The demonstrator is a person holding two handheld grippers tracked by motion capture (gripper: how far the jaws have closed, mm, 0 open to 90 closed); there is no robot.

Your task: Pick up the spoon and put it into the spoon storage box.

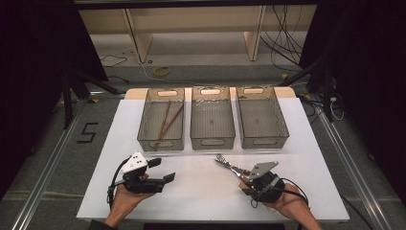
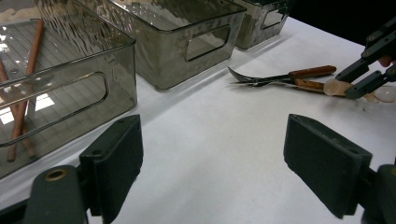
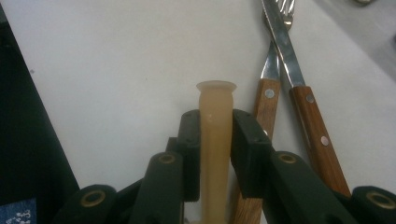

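High view shows the left gripper (image 1: 160,171) with jaws wide apart over the white table (image 1: 201,191), holding nothing. Right of it, the right gripper (image 1: 245,178) is clamped on a pale beige handle (image 3: 215,135), perhaps a spoon's, beside the wooden-handled fork (image 3: 266,100) and knife (image 3: 299,88).

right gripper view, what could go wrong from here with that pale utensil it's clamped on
1. The right tongs pinch the pale spoon on its narrow handle only, so it could twist or slip when lifted.
2. The wooden-handled fork and knife lie right beside the tongs; lifting may nudge or drag them.
3. The spoon's bowl end is hidden, so whether it will hang level is hard to tell.
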